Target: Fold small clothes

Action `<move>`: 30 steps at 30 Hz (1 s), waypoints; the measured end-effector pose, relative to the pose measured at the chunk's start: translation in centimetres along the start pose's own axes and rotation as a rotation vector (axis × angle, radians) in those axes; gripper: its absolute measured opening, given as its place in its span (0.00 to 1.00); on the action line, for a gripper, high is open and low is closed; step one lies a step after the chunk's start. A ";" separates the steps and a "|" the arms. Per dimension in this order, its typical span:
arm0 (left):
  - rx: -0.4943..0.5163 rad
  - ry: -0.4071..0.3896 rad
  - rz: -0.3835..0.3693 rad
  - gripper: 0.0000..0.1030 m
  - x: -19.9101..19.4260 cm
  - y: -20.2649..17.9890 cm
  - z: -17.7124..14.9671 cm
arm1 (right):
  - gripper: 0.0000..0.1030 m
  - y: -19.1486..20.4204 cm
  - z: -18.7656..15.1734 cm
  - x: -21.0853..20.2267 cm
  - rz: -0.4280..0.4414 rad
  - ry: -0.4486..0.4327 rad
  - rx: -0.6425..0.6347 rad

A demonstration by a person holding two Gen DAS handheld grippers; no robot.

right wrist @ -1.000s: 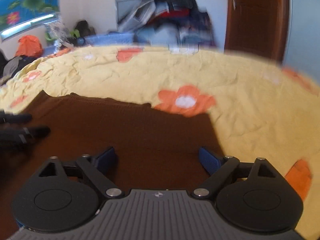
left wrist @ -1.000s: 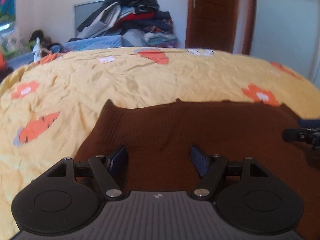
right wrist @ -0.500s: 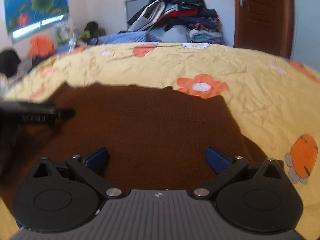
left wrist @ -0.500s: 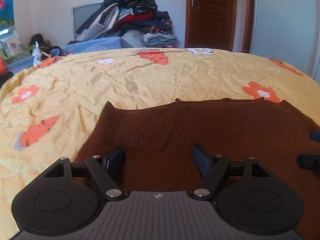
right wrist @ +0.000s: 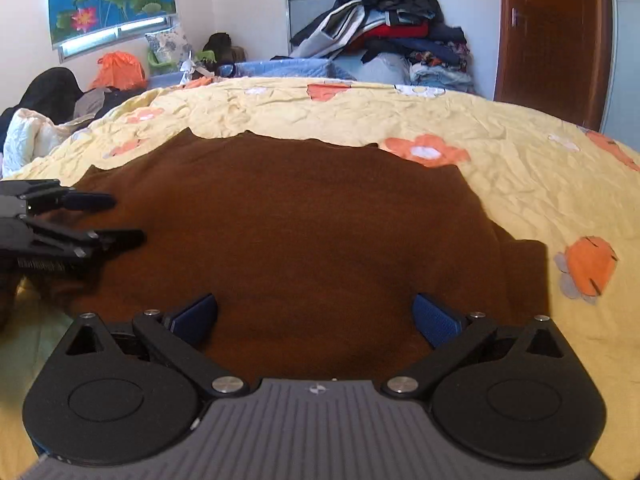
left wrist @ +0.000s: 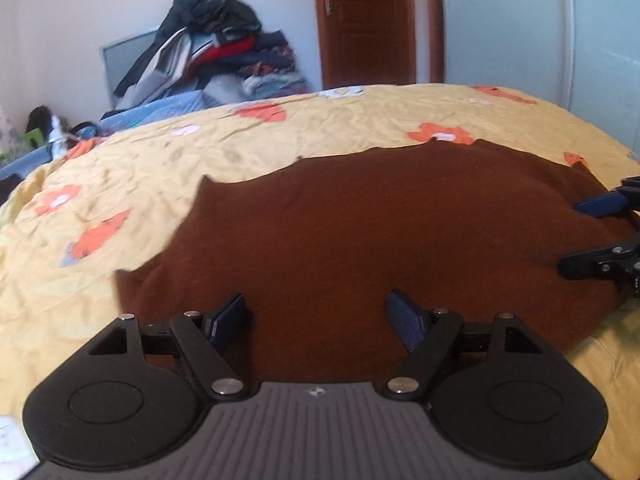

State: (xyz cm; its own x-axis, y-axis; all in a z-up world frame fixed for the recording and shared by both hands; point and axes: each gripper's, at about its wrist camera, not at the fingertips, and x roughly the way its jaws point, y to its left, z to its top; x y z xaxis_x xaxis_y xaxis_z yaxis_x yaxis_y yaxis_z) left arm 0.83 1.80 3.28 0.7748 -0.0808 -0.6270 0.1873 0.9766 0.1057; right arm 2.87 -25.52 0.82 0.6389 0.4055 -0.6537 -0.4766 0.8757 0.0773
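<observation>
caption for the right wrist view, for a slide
Open right tool poised over a brown knit garment spread on a yellow flowered bedsheet, left tool at its left edge.

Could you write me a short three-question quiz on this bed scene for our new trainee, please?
1. True or false: the left gripper is shut on the brown garment.
2. What does the brown garment lie on: A) a wooden floor, B) the yellow flowered bedspread, C) a chair?
3. Fill in: in the right wrist view, the right gripper has its fingers ____ above the garment.

Key:
1. False; its fingers stand apart and hold nothing.
2. B.
3. Open.
</observation>
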 end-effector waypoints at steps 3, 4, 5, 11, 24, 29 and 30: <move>-0.036 -0.040 -0.054 0.75 -3.1 0.3 -0.4 | 1.00 1.4 0.6 -2.0 -0.052 0.013 0.041; -0.033 -0.029 -0.066 0.75 -3.4 0.1 -0.8 | 1.00 1.9 0.3 -2.7 -0.020 -0.010 0.039; -0.025 0.008 -0.063 0.75 -3.1 -0.2 -1.3 | 1.00 2.4 -0.1 -3.1 0.008 -0.021 0.032; -0.058 0.011 -0.041 0.79 -3.2 0.1 -3.2 | 1.00 1.7 -2.6 -3.0 -0.003 0.020 -0.023; 0.035 -0.017 -0.046 0.79 -3.7 -3.4 -4.1 | 1.00 4.4 -1.8 -1.4 -0.064 0.028 -0.061; -0.074 -0.029 -0.037 0.79 -7.4 -0.9 -4.9 | 1.00 2.4 -2.0 -3.7 -0.045 0.069 0.005; -0.102 -0.050 -0.059 0.79 -8.1 -0.2 -5.3 | 1.00 2.1 -1.8 -4.5 -0.028 0.054 0.041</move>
State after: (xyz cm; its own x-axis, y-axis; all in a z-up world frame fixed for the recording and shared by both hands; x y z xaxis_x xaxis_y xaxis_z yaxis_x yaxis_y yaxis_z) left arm -8.66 3.31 4.27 0.7938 -0.1455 -0.5905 0.1727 0.9849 -0.0107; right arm -2.09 -25.95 2.58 0.6180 0.3669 -0.6953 -0.4331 0.8970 0.0883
